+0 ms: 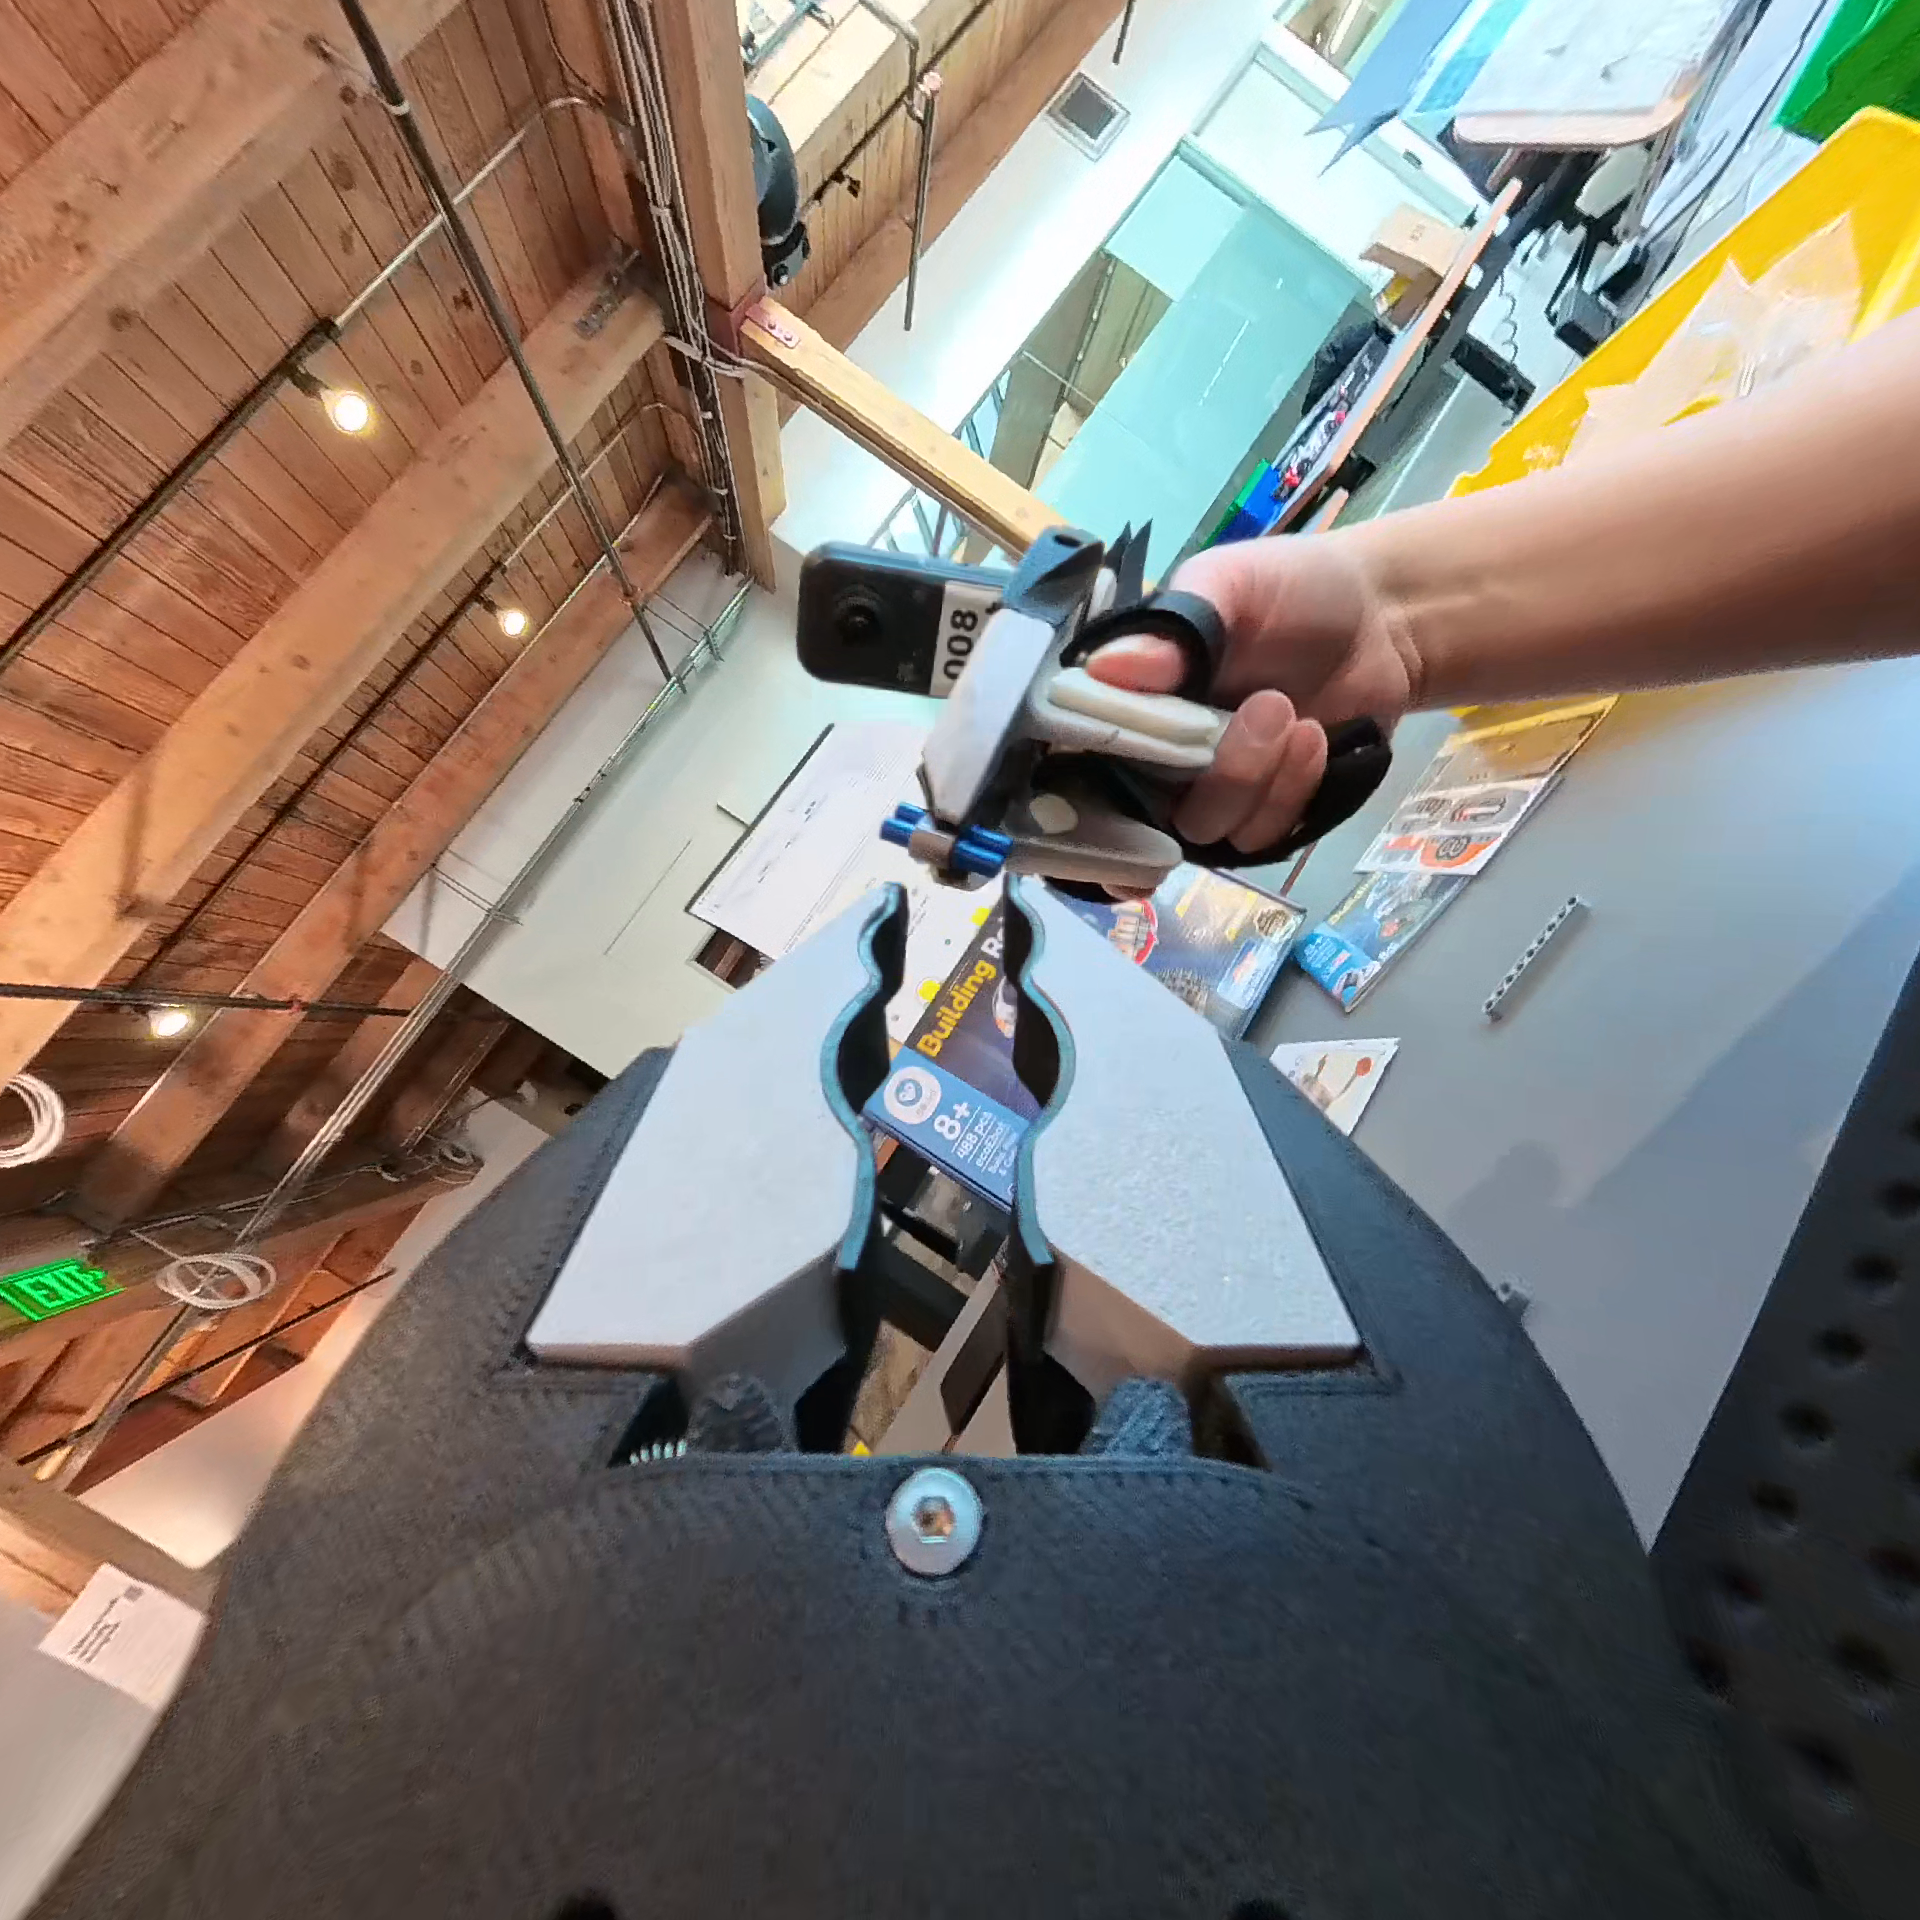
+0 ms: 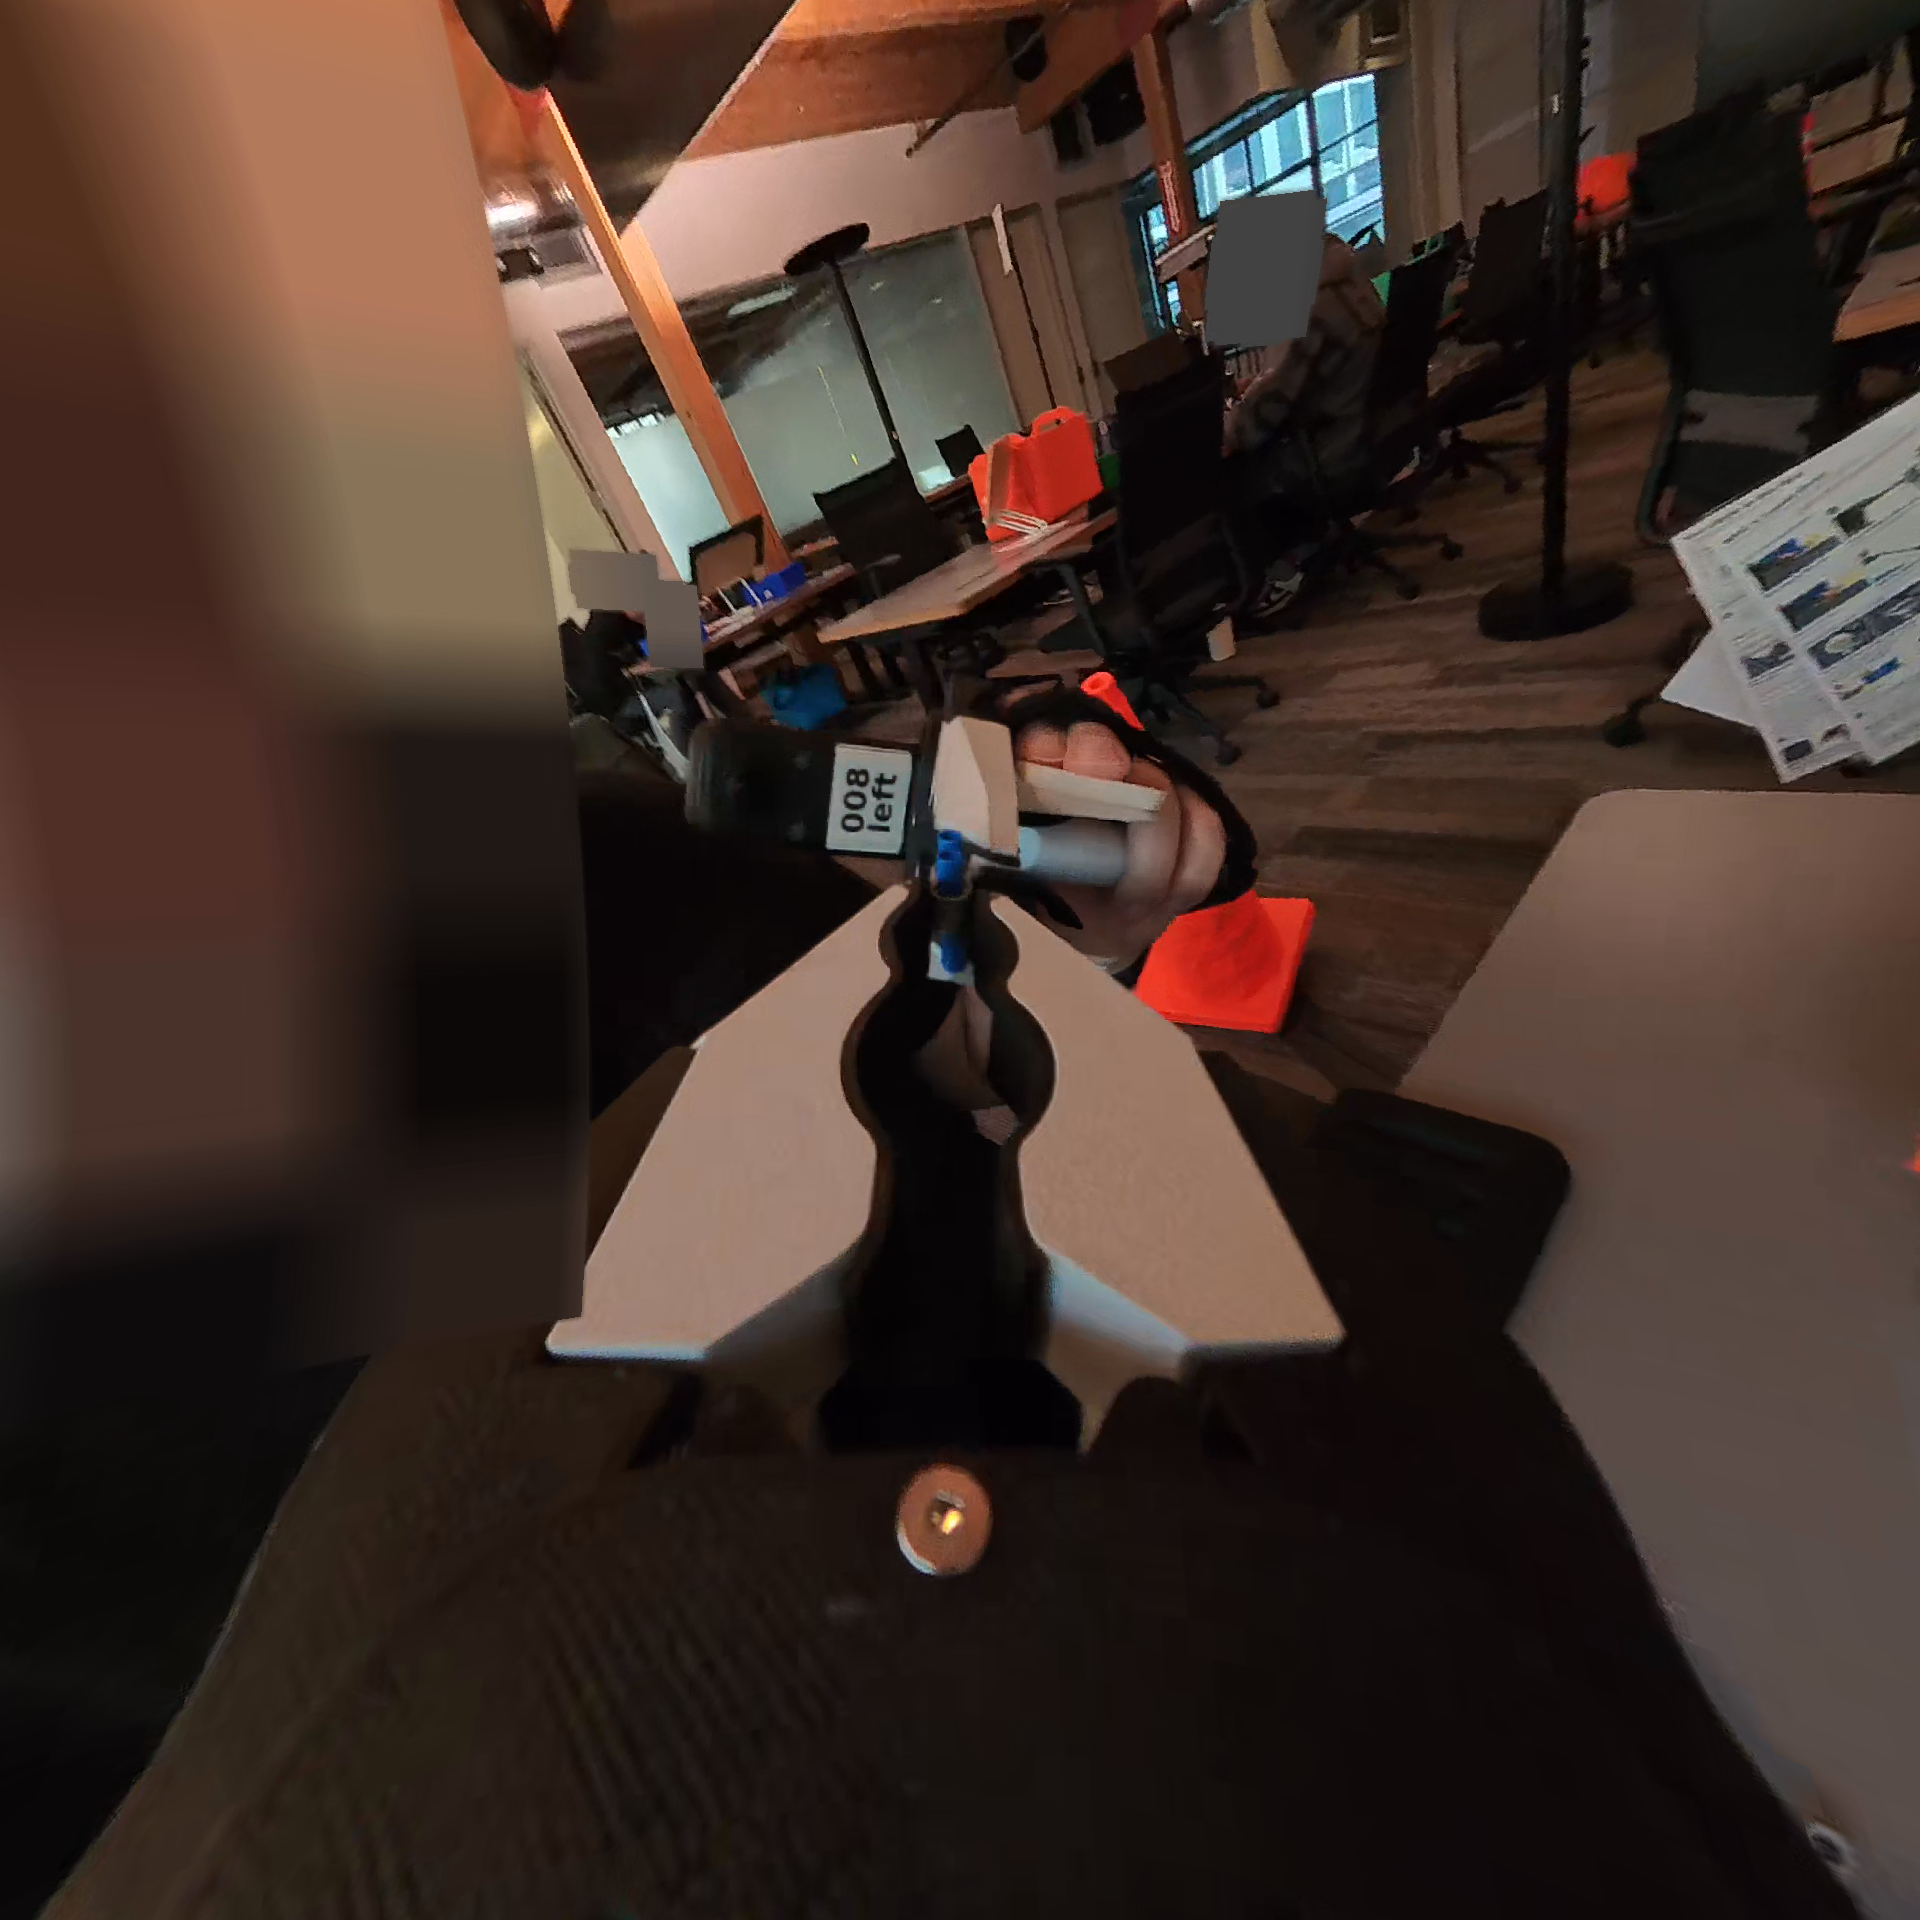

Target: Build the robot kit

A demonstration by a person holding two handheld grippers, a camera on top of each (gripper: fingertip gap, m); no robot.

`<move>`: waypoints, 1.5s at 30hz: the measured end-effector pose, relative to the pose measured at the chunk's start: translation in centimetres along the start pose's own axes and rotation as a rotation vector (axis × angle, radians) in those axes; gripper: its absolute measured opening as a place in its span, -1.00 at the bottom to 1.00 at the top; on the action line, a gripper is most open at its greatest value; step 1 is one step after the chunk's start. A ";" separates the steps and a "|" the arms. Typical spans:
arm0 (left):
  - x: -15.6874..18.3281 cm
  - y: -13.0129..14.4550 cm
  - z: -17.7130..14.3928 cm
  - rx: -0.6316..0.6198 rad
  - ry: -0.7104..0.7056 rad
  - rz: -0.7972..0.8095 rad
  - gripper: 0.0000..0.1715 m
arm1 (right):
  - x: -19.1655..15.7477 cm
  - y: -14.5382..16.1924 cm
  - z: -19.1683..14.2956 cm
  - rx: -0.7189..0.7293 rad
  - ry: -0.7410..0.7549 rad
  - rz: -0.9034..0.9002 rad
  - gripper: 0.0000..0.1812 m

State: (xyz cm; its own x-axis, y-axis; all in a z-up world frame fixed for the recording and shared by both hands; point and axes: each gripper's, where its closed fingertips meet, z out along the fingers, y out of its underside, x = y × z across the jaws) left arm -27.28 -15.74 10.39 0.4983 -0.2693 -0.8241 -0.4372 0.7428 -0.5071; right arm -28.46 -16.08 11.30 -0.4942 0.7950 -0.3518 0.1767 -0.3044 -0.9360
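My right gripper (image 2: 945,909) is shut on a small grey building piece with blue pins (image 2: 948,951), held up in the air. In the left wrist view the right gripper (image 1: 948,831) hangs from a hand (image 1: 1278,686), with the same piece (image 1: 977,854) at its tips. My left gripper (image 1: 956,899) is open and empty, its tips just below the piece and not around it. In the right wrist view the left gripper (image 2: 961,847) points down at the piece from above right.
A grey table (image 1: 1662,1039) bears a building-set box (image 1: 956,1091), printed booklets (image 1: 1361,935), a long grey holed beam (image 1: 1538,956) and a yellow bin (image 1: 1714,312). A black perforated board (image 1: 1818,1455) stands at right. An orange cone (image 2: 1226,966) and office chairs stand beyond. My left and right fingertips are right by each other.
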 end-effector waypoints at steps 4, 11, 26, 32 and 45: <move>0.2 -0.4 0.0 0.028 0.048 -0.078 -0.90 | -0.4 0.0 0.2 -0.018 0.037 -0.114 -0.94; 2.1 2.2 0.7 -0.012 0.285 -0.543 -0.86 | 2.0 1.0 -0.7 -0.061 0.198 -0.430 -0.94; 4.3 8.3 0.6 -0.174 0.468 -0.715 -0.97 | 7.6 4.9 -2.0 -0.205 0.315 -0.361 -0.87; 6.9 11.4 0.5 -0.319 0.586 -0.635 -0.98 | 9.7 7.0 -2.5 -0.328 0.393 -0.309 -0.76; 10.2 15.1 0.2 -0.379 0.679 -0.667 -0.93 | 12.7 13.2 -6.4 -0.708 0.571 -0.180 -0.94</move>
State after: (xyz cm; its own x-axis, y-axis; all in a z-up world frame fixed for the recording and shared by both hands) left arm -28.59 -7.14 -5.64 0.2485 -0.9346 -0.2545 -0.4929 0.1041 -0.8638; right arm -26.92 -6.66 -5.54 -0.1032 0.9944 0.0239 0.7099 0.0904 -0.6985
